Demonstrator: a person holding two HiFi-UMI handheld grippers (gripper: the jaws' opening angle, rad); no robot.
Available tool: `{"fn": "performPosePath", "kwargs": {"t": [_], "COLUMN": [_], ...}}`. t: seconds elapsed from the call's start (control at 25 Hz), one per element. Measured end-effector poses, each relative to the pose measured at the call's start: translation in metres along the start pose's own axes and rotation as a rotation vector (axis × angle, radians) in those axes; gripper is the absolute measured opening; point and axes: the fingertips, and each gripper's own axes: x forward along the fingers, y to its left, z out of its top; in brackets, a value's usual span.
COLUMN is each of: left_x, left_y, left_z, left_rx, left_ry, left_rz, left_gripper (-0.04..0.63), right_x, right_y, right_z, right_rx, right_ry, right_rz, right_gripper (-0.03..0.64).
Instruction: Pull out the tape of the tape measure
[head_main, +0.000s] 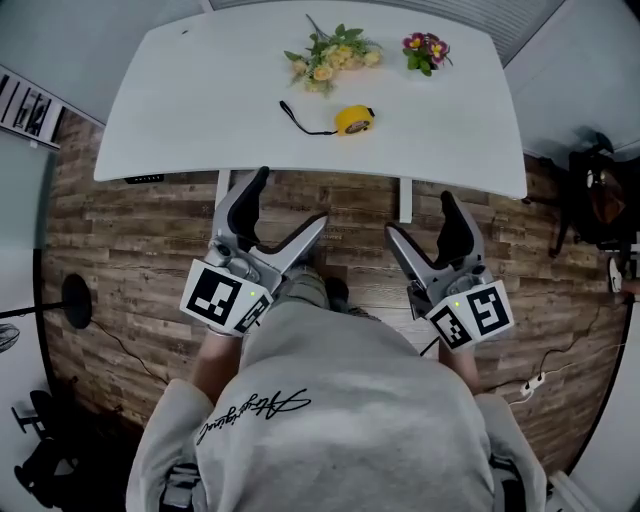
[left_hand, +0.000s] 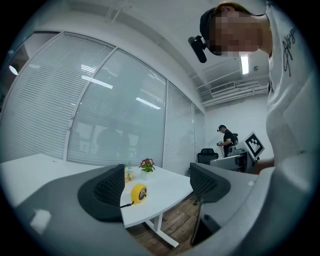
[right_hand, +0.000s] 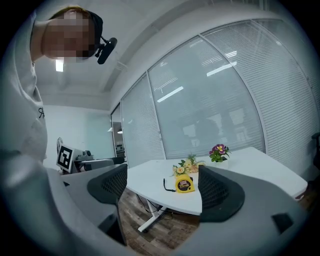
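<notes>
While both tools hang short of the white table (head_main: 180, 110), above the wooden floor (head_main: 140, 250), you have hold of nothing. Your left gripper (head_main: 292, 197) has its jaws spread wide with only air between them. In the left gripper view the yellow tape measure (head_main: 354, 119) lies well beyond the fingertips, showing just inside the left-hand finger (left_hand: 107, 190), so you are aimed a little to its right. Its black wrist strap (head_main: 300, 118) trails off the case toward your left side. The tape itself looks fully wound in, and I cannot make out which face carries the pull tab.

Past the case, farther from both sets of fingers, lie a spray of yellow flowers (head_main: 330, 55) and a small bunch of purple flowers (head_main: 426, 50), clear of the work.

Your right gripper (head_main: 420, 213) is just as wide open and empty. Its own view shows the case far ahead, beside the right-hand finger (right_hand: 220, 192). Holding both this open makes sense: I judge one must close on the case to steady it while the other takes the tape's end.
</notes>
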Motion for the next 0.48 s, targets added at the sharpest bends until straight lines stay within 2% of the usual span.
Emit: {"fn": "performPosePath", "kwargs": {"t": [0.2,0.48], "left_x": [0.021,0.061], "left_y": [0.017,0.035], "left_z": [-0.010,-0.016], "left_rx": [-0.005,0.024], "left_ry": [0.028,0.070], "left_rz": [-0.020,-0.098], "left_gripper": [0.393,0.389], "right_x": [0.009,0.027], "right_y": [-0.010,-0.029], "right_z": [0.002,0.008], "right_rx": [-0.002,0.015], "right_ry": [0.007,-0.017], "right_rz": [-0.030,-0.094], "right_gripper": [0.426,0.420]}}
